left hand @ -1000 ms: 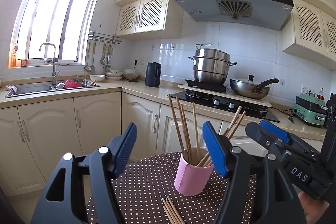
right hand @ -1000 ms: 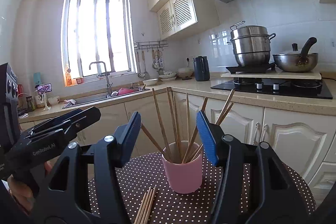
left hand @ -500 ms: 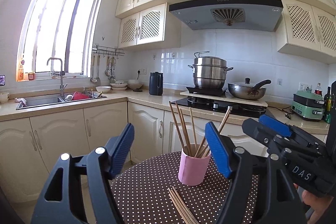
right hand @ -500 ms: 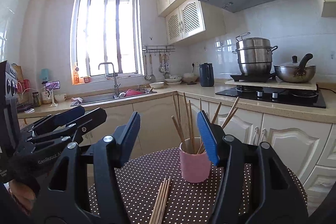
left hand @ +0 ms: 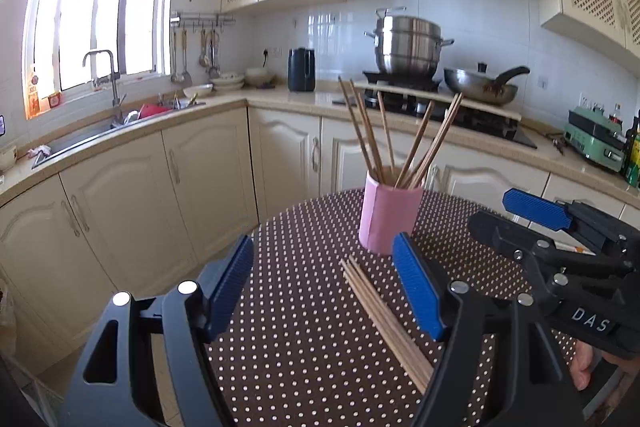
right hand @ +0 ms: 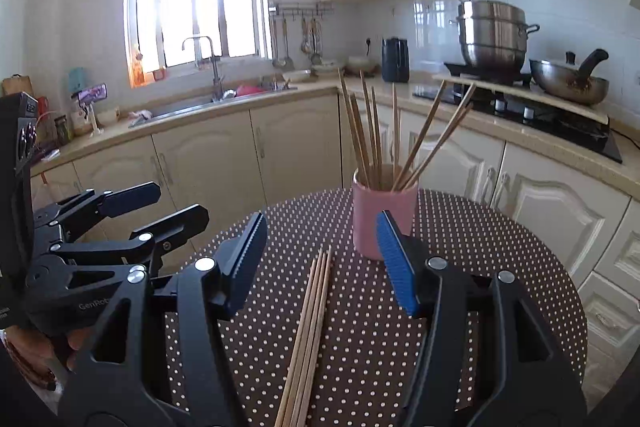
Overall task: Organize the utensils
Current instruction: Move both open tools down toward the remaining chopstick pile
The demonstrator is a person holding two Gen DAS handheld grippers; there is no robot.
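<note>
Wooden chopsticks [right hand: 310,327] on the dotted surface [left hand: 304,347] now sit lower and nearer; left tongs [left hand: 324,287], just widening, and right tongs [right hand: 320,259] gape empty, ready to gather them for the pink cup [left hand: 389,217].

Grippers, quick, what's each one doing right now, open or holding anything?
Left gripper: open, holding nothing, fingers have just been opening.
Right gripper: open, holding nothing.

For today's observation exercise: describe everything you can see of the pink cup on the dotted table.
The pink cup is a plain, matte, straight-walled cylinder with no handle visible, standing upright on the brown polka-dot tablecloth. Several wooden chopsticks stand in it, fanning out over its rim. A loose bundle of chopsticks lies just in front, apparently not touching. Neither gripper touches it.
</note>
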